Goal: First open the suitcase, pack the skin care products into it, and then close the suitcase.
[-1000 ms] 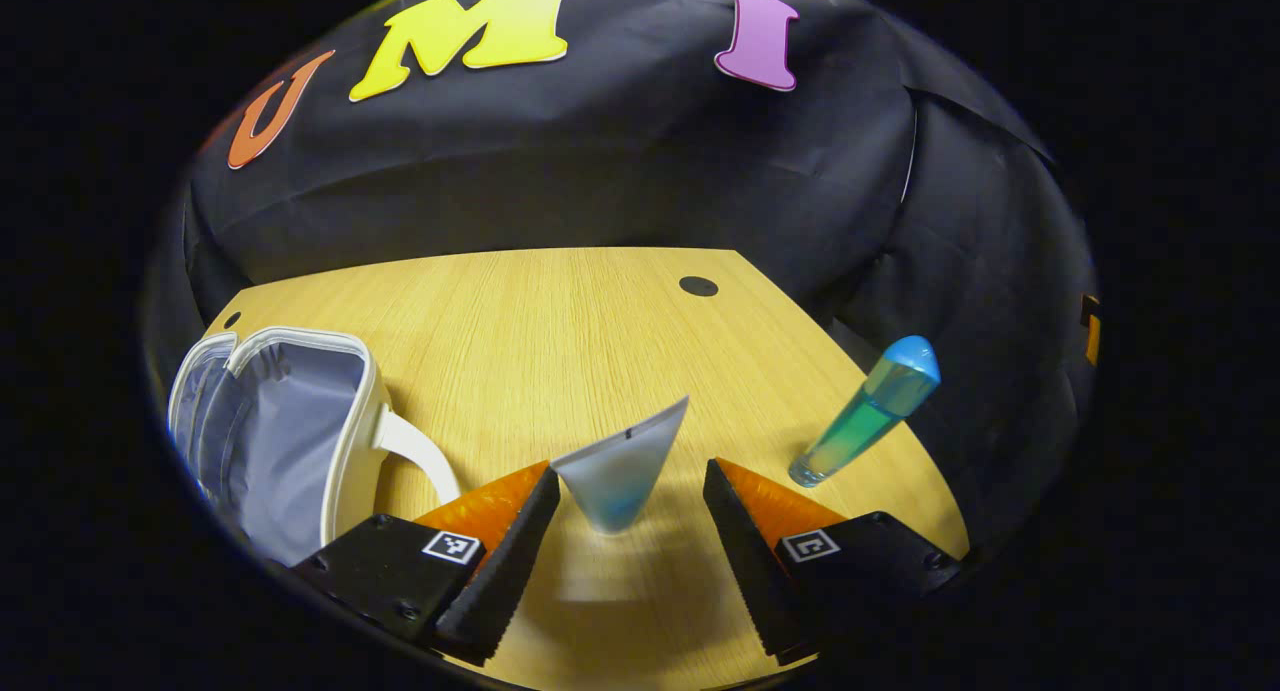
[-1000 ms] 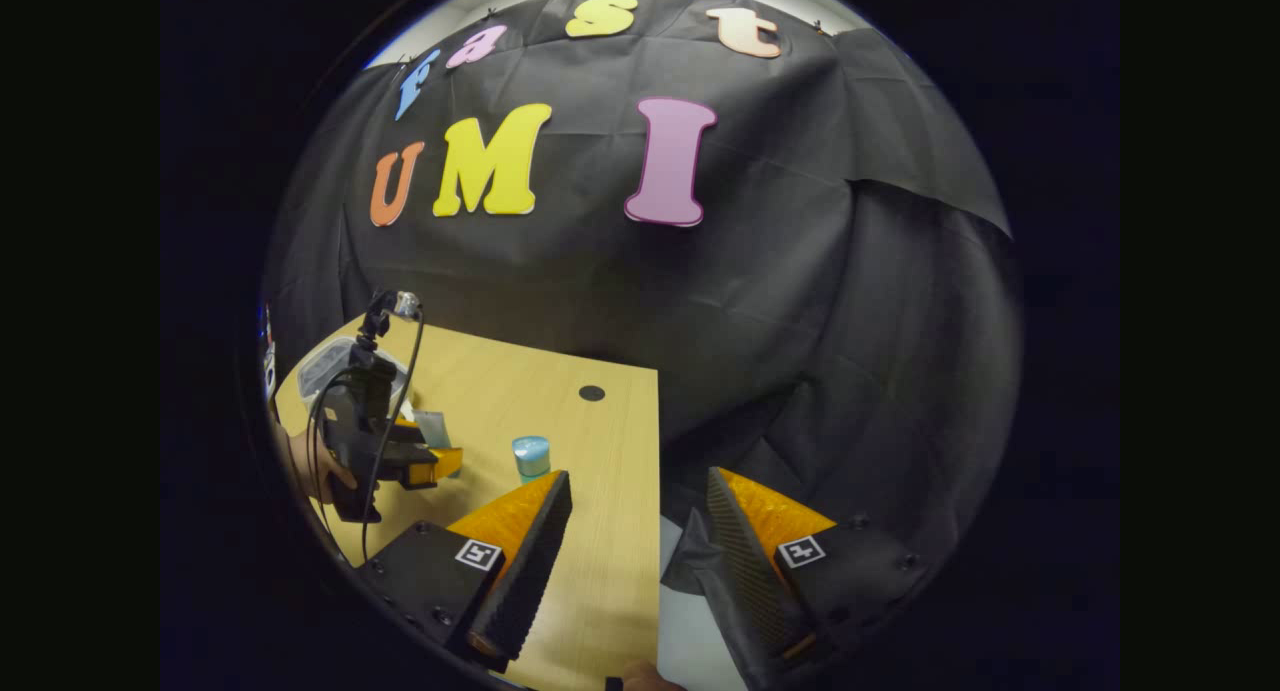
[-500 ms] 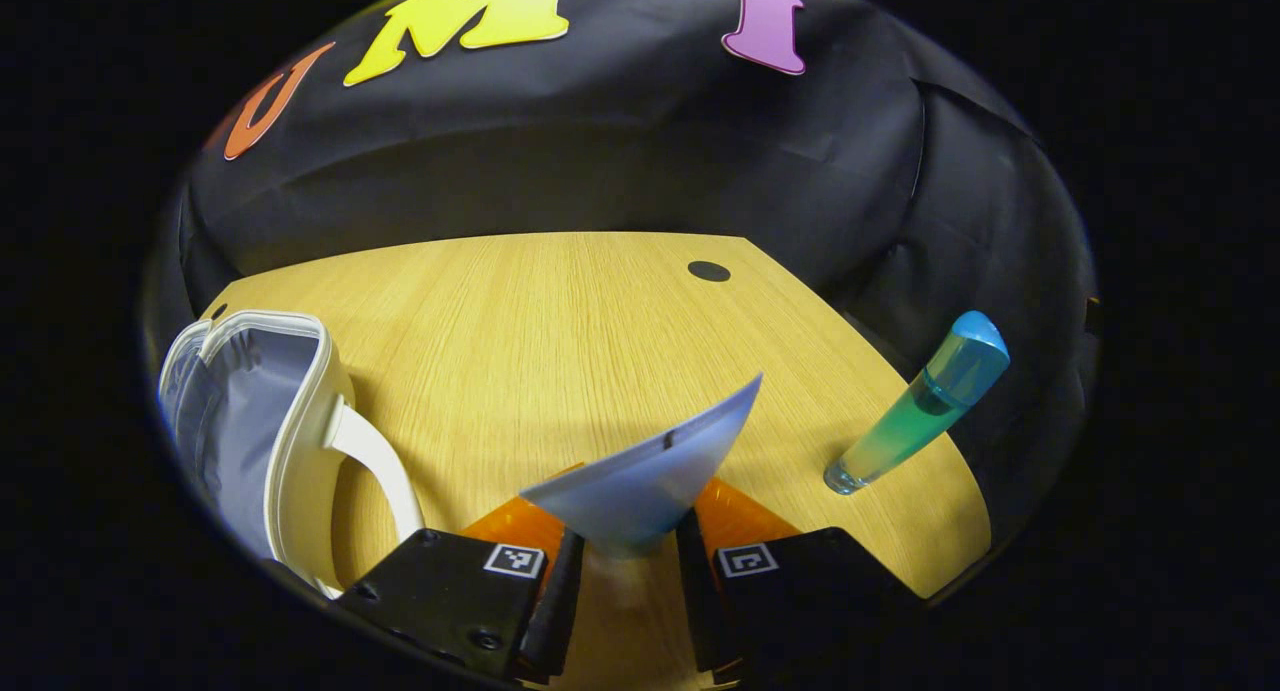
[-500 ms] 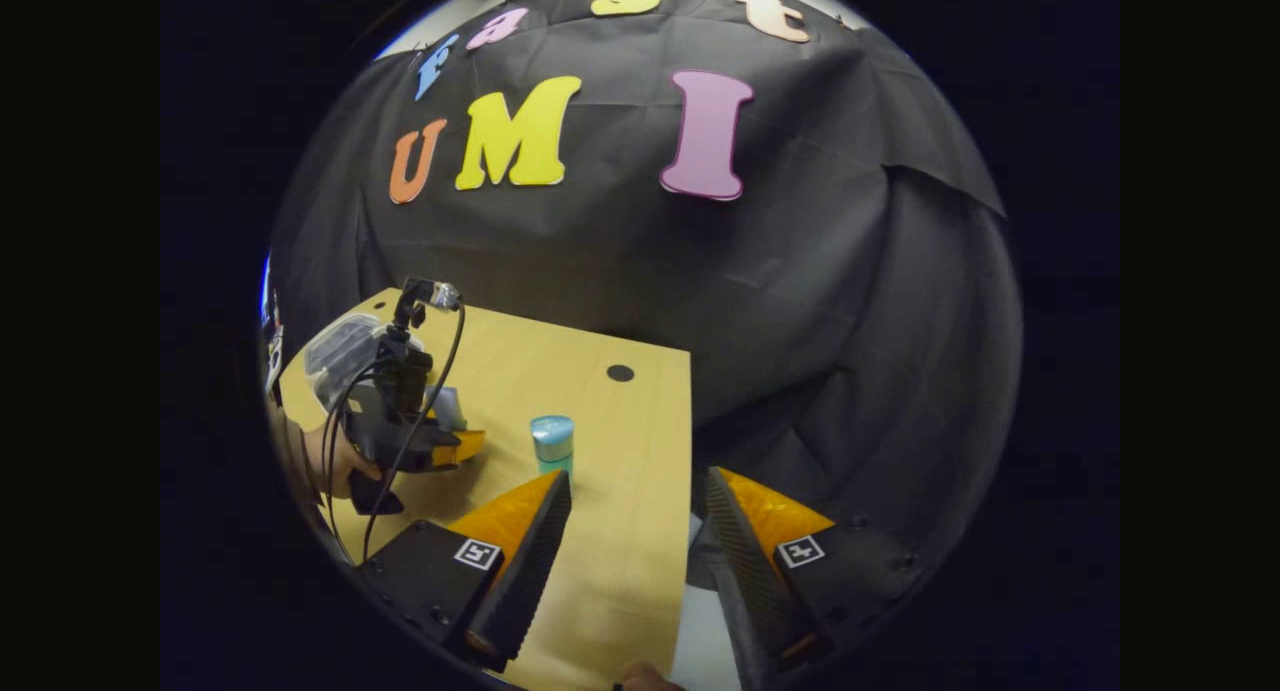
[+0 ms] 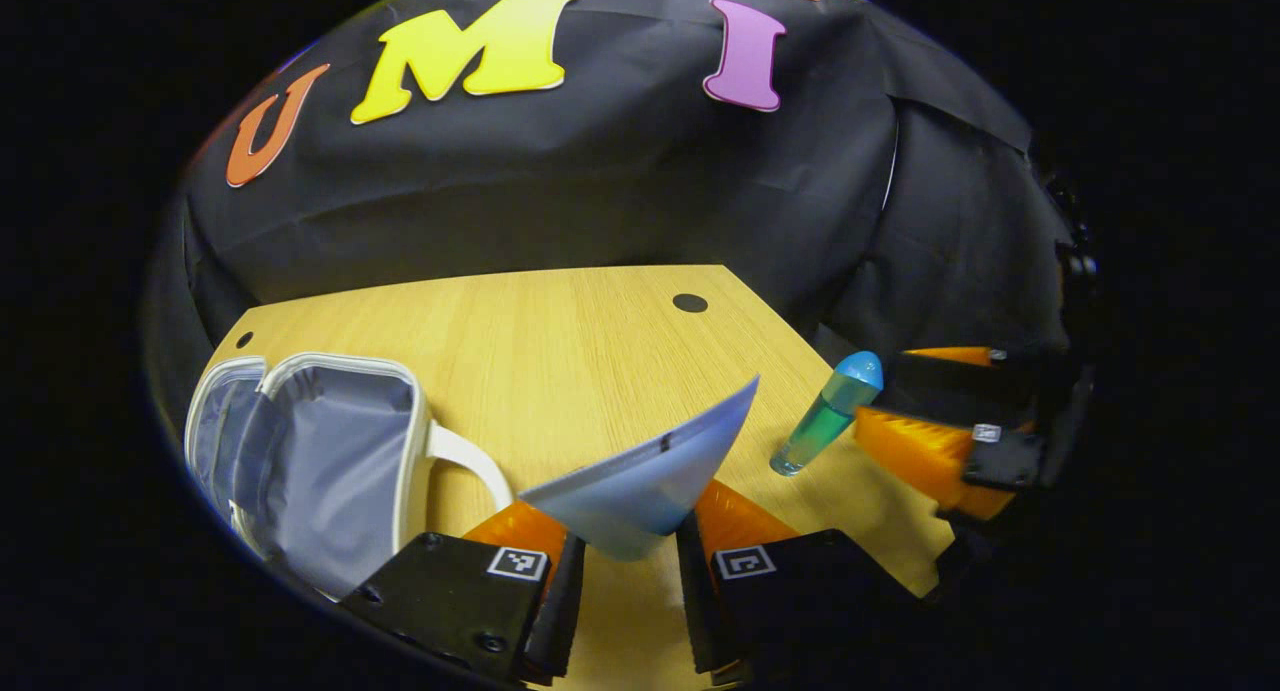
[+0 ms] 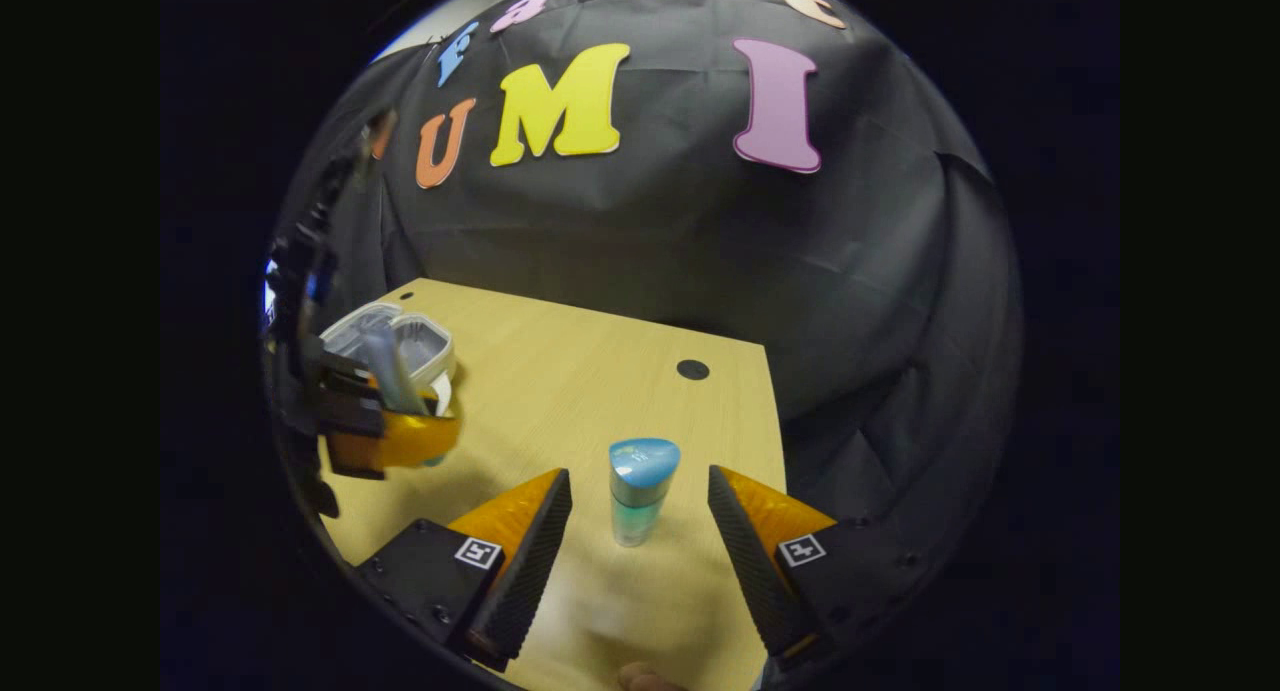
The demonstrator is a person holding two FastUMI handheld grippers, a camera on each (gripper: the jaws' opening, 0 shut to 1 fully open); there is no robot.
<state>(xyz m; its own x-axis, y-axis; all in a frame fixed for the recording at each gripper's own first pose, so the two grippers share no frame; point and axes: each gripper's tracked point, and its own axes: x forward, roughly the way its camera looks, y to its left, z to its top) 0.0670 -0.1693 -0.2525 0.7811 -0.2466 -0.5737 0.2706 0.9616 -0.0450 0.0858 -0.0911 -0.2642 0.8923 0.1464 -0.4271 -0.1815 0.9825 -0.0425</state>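
While clamped by both fingers of the left gripper (image 5: 620, 581), tube (image 5: 640, 476) held clear above the table (image 5: 560, 341). Right gripper (image 6: 640, 561) spread apart, straddling the upright bottle (image 6: 636, 491) without contact. Case (image 5: 310, 451) lying open at far left, near the table edge

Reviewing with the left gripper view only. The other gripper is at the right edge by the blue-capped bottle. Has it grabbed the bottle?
Observer: No. In the right gripper view the right gripper is open; the bottle stands upright between its fingers, touching neither.
Operator: And my tube, seen from there?
Observer: The tube sticks up out of the left gripper, in front of the open suitcase.
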